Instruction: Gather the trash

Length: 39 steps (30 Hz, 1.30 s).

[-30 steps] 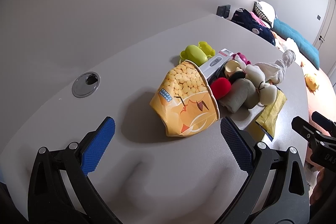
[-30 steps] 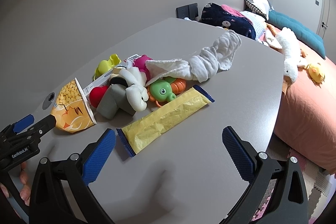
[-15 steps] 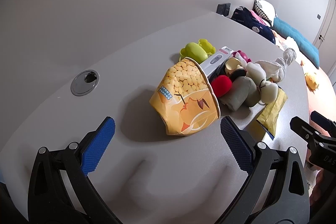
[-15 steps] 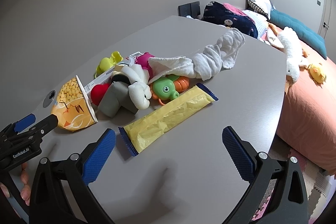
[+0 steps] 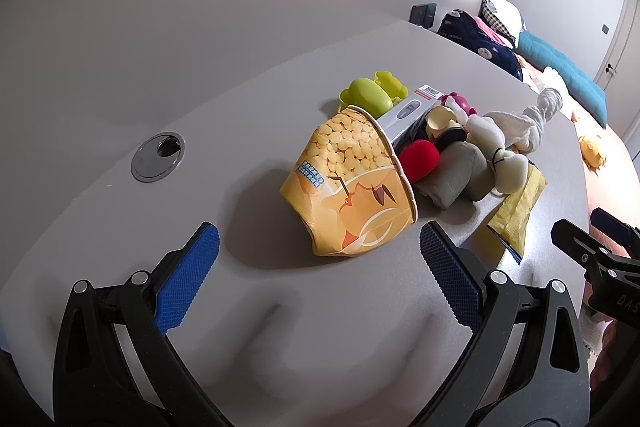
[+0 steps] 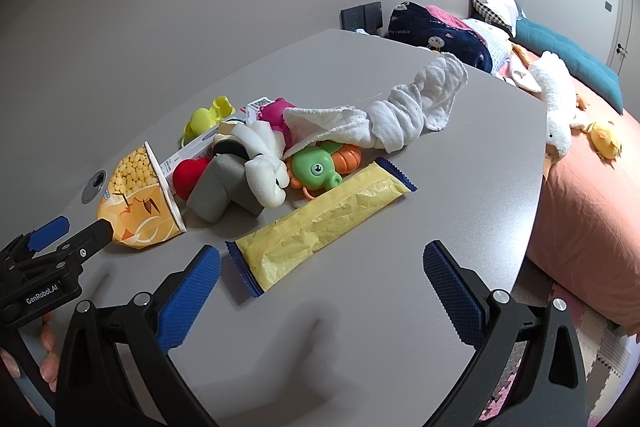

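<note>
A crumpled yellow snack cup (image 5: pixel 352 187) lies on its side on the grey table (image 5: pixel 280 327), just ahead of my open, empty left gripper (image 5: pixel 316 259); it also shows in the right wrist view (image 6: pixel 138 199). A long yellow wrapper with blue ends (image 6: pixel 320 223) lies just ahead of my open, empty right gripper (image 6: pixel 320 287), and its end shows in the left wrist view (image 5: pixel 516 203). A white and grey box (image 5: pixel 404 115) lies behind the cup.
A pile sits mid-table: grey and white plush (image 6: pixel 236 183), red ball (image 6: pixel 188 175), green toy (image 6: pixel 316 171), pink toy (image 6: pixel 276 115), lime toys (image 6: pixel 204 117), white cloth (image 6: pixel 400 111). A cable grommet (image 5: pixel 158 157) is at left. A bed (image 6: pixel 580 187) stands right.
Both grippers have eased slightly closer to the pile; the cup and wrapper sit a little nearer in view. Nothing was grasped or moved.
</note>
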Available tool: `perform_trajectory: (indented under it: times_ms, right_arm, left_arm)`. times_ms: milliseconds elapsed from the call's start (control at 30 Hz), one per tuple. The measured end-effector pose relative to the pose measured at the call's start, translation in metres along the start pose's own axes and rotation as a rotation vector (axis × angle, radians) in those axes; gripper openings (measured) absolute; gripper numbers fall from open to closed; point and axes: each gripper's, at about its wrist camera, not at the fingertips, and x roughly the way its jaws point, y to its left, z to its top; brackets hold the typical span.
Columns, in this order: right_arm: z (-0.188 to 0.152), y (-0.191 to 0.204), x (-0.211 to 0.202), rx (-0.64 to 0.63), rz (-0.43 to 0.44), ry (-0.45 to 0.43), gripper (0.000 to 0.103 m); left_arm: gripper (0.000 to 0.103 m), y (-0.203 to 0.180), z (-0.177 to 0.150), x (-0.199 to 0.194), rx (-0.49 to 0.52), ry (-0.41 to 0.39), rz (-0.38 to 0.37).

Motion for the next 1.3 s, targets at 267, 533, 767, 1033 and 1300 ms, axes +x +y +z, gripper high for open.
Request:
perform_trajectory:
  times_ms: [267, 533, 767, 1033, 1300]
  right_arm:
    - [0.0, 0.0, 0.001, 0.0, 0.0, 0.0, 0.101]
    - [0.0, -0.001, 0.002, 0.001, 0.002, 0.002, 0.101]
    - [-0.001, -0.001, 0.005, -0.001, 0.001, 0.014, 0.101]
    - [0.0, 0.005, 0.018, 0.018, 0.031, 0.027, 0.101]
    - [0.009, 0.013, 0.044, 0.031, 0.031, 0.061, 0.101]
  left_arm:
    - [0.097, -0.001, 0.0, 0.002, 0.01, 0.002, -0.015]
    - [0.097, 0.002, 0.0, 0.004, -0.001, 0.007, -0.014]
    - [0.097, 0.003, 0.001, 0.008, 0.014, 0.014, -0.005]
    - [0.097, 0.017, 0.014, 0.03, -0.005, 0.036, -0.019]
    - [0.097, 0.018, 0.025, 0.054, 0.045, 0.071, -0.054]
